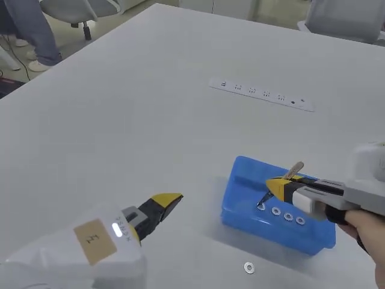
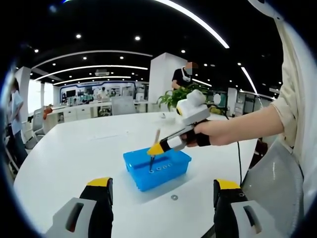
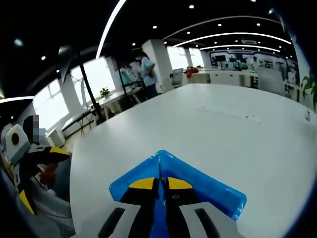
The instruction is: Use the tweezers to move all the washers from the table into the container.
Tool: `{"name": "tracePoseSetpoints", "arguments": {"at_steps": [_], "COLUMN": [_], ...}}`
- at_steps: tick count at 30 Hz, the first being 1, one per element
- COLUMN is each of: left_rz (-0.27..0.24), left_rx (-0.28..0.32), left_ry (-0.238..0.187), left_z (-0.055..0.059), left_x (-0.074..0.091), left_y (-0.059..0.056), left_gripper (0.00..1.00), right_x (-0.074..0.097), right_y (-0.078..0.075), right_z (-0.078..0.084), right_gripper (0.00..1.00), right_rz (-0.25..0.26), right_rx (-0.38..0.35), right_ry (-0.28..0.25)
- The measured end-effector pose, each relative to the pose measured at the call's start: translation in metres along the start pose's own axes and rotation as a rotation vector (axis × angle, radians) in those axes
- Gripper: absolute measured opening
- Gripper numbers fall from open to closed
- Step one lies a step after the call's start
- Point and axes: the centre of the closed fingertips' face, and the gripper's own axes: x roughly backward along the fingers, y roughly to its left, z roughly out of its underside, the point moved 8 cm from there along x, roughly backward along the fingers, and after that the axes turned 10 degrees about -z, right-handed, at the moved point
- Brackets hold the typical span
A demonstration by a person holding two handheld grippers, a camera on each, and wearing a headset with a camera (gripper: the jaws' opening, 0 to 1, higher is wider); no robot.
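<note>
A blue container sits on the white table, with several washers in a row inside it. One washer lies on the table in front of it, also seen from the left gripper. My right gripper hovers over the container, shut on the tweezers, whose tips point down at the leftmost washer. The right gripper view has its jaws closed on the tweezers above the container. My left gripper waits left of the container, open and holding nothing.
A white power strip lies flat on the table farther back. Office chairs stand beyond the table's far edge. The person's forearm reaches in from the right in the left gripper view. Bare tabletop stretches left of and behind the container.
</note>
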Motion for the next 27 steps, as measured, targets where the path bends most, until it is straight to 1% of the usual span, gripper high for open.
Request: {"name": "tracePoseSetpoints", "arguments": {"at_steps": [3,11,18,22,27], "left_rz": [-0.001,0.004,0.010,0.012,0.012], "left_rx": [0.001,0.004,0.003,0.002,0.004], "left_ry": [-0.001,0.000,0.001,0.003,0.001], "left_z": [0.000,0.000,0.000,0.000,0.000], "left_x": [0.000,0.000,0.000,0.000,0.000], "left_y": [0.000,0.000,-0.001,-0.002,-0.001], "left_gripper": [0.85,0.85,0.85,0.85,0.85], "right_x": [0.003,0.018,0.030,0.032,0.031], "right_y": [0.005,0.024,0.040,0.052,0.060], "right_z": [-0.004,-0.011,-0.016,-0.013,0.000], "right_gripper": [0.04,0.04,0.04,0.04,0.04], "right_rz": [-0.013,-0.053,-0.079,-0.127,-0.155], "right_rx": [0.017,0.058,0.073,0.066,0.053], "right_ry": [-0.022,-0.065,-0.097,-0.104,-0.075]}}
